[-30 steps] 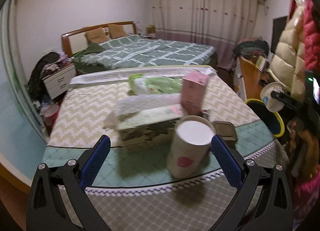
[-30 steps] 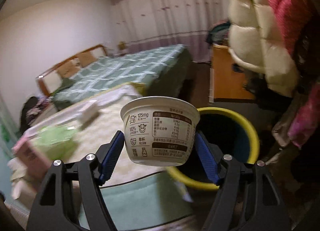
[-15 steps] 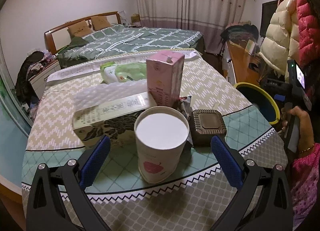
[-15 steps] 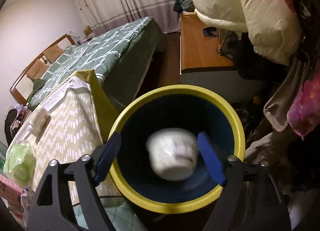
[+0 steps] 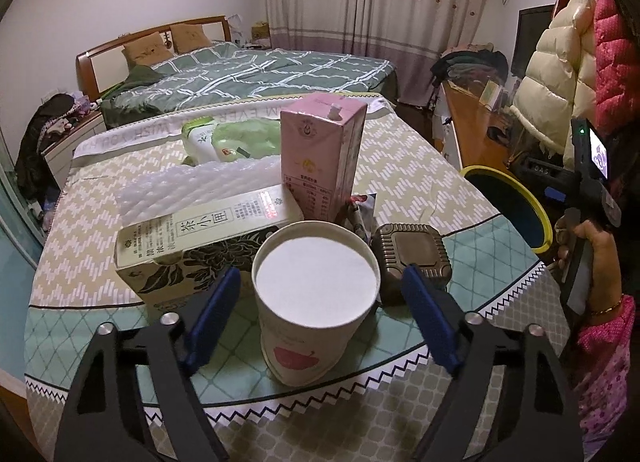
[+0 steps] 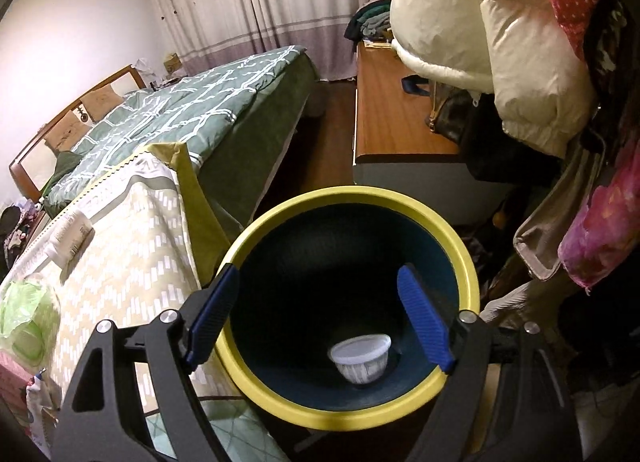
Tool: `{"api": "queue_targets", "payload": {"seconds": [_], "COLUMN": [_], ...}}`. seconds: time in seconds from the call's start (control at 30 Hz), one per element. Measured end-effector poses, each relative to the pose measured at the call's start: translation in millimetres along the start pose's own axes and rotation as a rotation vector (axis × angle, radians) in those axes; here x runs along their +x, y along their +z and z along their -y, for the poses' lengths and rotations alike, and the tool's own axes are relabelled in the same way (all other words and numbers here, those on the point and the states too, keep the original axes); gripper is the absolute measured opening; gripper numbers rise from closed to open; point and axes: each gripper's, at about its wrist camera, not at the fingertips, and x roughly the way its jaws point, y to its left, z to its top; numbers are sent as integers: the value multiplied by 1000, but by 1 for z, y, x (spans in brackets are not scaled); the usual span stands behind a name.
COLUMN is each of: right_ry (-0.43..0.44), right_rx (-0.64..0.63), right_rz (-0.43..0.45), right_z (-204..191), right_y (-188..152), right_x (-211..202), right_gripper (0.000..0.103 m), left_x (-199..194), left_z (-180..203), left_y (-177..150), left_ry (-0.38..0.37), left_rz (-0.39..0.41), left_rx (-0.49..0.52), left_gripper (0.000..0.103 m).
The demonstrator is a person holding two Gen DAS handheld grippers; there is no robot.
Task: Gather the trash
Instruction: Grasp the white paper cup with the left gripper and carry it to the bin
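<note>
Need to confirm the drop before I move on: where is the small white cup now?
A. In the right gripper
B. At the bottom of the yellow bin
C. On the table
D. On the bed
B: the right wrist view shows the cup lying at the bottom of the bin, with the right gripper open and empty above it.

Paper cup (image 5: pixel 316 302): we see a tall white cup with a red apple print, upright near the worktop's front edge, sealed white top facing us.
Pink carton (image 5: pixel 320 158): upright behind the cup, printed label facing us.
Tea box (image 5: pixel 200 238): lying flat, left of the cup.
Bin (image 6: pixel 464 262): yellow rim, dark inside, beside the worktop.
Yogurt tub (image 6: pixel 362 358): white, lying tilted at the bin's bottom.
</note>
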Motion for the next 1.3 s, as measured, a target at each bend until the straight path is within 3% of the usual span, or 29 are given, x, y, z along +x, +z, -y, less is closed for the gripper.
{"api": "queue_targets", "payload": {"seconds": [0.2, 0.73, 0.9, 1.07, 1.3], "right_ry": [-2, 49, 35, 1, -37], "right_rx": [-5, -48, -39, -15, 10], "right_rz": [10, 135, 138, 133, 125], "right_z": [-2, 18, 39, 65, 94], "right_y": [2, -16, -26, -33, -41], "right_x": [-1, -76, -89, -91, -93], "right_gripper": [77, 78, 79, 79, 79], "left_x": [4, -52, -34, -9, 35], "left_z": [-3, 11, 49, 109, 203], "left_y": [2, 23, 43, 69, 99], "left_ry": [-28, -17, -125, -241, -323], "left_rz": [-4, 102, 71, 50, 28], "left_rx": [-13, 36, 88, 179, 286], "left_gripper": [56, 55, 55, 55, 55]}}
